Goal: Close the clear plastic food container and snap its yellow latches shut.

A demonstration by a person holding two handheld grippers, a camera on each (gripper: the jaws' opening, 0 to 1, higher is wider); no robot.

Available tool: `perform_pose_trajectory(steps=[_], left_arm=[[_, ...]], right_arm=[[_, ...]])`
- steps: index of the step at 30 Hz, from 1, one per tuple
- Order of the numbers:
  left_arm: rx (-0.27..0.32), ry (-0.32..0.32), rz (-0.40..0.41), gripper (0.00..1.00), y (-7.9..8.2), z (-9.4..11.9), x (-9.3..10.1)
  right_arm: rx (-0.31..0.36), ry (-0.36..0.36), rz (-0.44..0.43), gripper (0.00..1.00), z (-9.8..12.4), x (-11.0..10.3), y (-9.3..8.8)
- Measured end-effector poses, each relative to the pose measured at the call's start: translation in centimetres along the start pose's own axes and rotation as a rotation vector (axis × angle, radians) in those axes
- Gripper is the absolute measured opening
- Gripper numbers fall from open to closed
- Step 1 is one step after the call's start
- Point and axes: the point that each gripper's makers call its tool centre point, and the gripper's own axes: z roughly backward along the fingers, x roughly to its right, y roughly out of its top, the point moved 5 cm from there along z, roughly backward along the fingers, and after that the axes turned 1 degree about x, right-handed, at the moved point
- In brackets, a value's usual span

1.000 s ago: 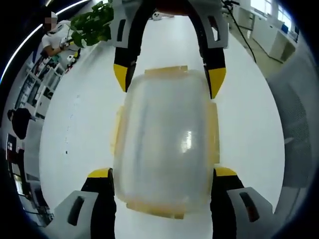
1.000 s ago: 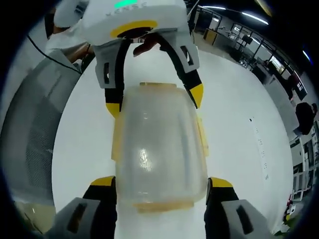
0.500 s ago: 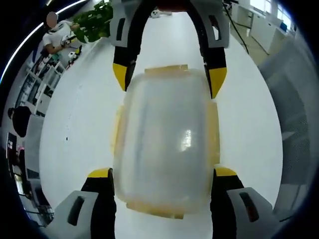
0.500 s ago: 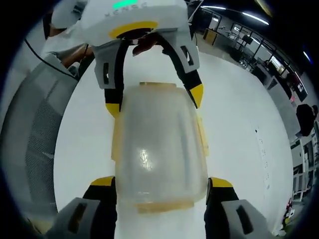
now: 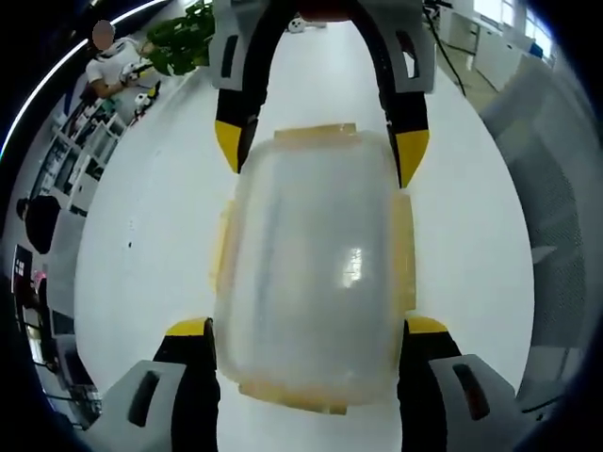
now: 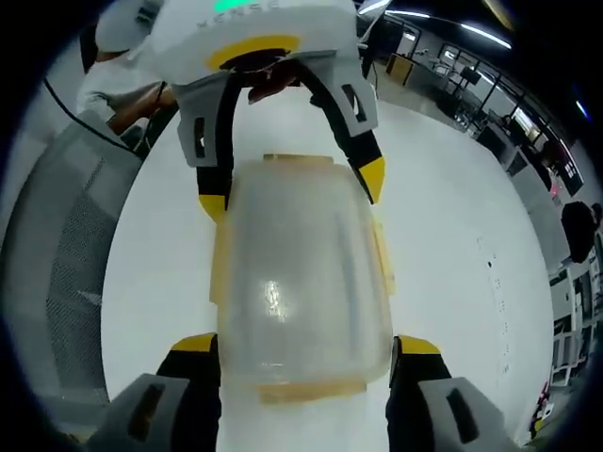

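I'm looking for writing first: the only lettering is a faint grey word on the white housing of the far gripper at the top of the right gripper view, and I can't read it. No label on the container [image 5: 311, 273] itself.

Counting now. One container, lid on, lying on the white table [image 5: 141, 245] between both grippers. Four yellow latches in the left gripper view: one at the far end [image 5: 316, 133], one at the near end [image 5: 292, 395], one on each long side [image 5: 222, 247] [image 5: 403, 250]. All four look folded flat against the lid, though I can't tell if they've clicked.

My left gripper [image 5: 306, 331] has its two yellow-tipped jaws spread wide, one on each side of the container's near end, right against the walls. I can't tell how hard they press. The right gripper [image 6: 306, 348] does the same from the opposite end, jaws apart and flanking the container [image 6: 301, 273]. Each gripper also appears at the top of the other's view, tips beside the far corners.

Beyond the table: one plant [image 5: 179, 42], and one person [image 5: 113, 66] near shelving.
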Motion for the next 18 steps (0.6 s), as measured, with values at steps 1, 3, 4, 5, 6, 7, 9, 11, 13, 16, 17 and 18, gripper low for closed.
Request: perform_pose_trajectory(steps=[1, 3, 4, 5, 6, 7, 9, 11, 13, 16, 17, 18], left_arm=[[0.001, 0.001, 0.001, 0.76, -0.1, 0.0, 0.0], [0.006, 0.003, 0.008, 0.76, -0.2, 0.1, -0.1], [0.009, 0.005, 0.012, 0.76, -0.3, 0.1, -0.1], [0.009, 0.005, 0.013, 0.76, -0.3, 0.1, -0.2], [0.009, 0.006, 0.014, 0.76, -0.4, 0.1, -0.2], [0.009, 0.006, 0.015, 0.76, -0.4, 0.0, -0.4], [0.009, 0.007, 0.015, 0.76, -0.5, 0.0, -0.7], [0.010, 0.008, 0.015, 0.76, -0.6, 0.0, -1.0], [0.010, 0.008, 0.015, 0.76, -0.7, -0.2, -1.3], [0.011, 0.011, 0.016, 0.76, -0.7, -0.2, -1.8], [0.012, 0.012, 0.017, 0.76, -0.7, -0.3, -2.1], [0.014, 0.013, 0.019, 0.76, -0.7, -0.3, -2.2]], right_arm=[[-0.003, 0.002, 0.002, 0.71, -0.1, 0.0, 0.1], [-0.009, 0.004, 0.009, 0.71, -0.2, 0.2, 0.2], [-0.010, 0.005, 0.012, 0.71, -0.2, 0.3, 0.3], [-0.010, 0.005, 0.013, 0.71, -0.3, 0.3, 0.3], [-0.009, 0.005, 0.014, 0.71, -0.3, 0.4, 0.3], [-0.008, 0.005, 0.014, 0.71, -0.3, 0.5, 0.4], [-0.006, 0.003, 0.013, 0.71, -0.4, 0.8, 0.4], [-0.005, 0.002, 0.013, 0.71, -0.5, 1.1, 0.5], [-0.005, 0.001, 0.013, 0.71, -0.6, 1.5, 0.5], [-0.003, 0.001, 0.015, 0.71, -0.7, 2.0, 0.6], [-0.002, 0.001, 0.016, 0.71, -0.7, 2.3, 0.5], [0.000, 0.002, 0.017, 0.71, -0.8, 2.5, 0.5]])
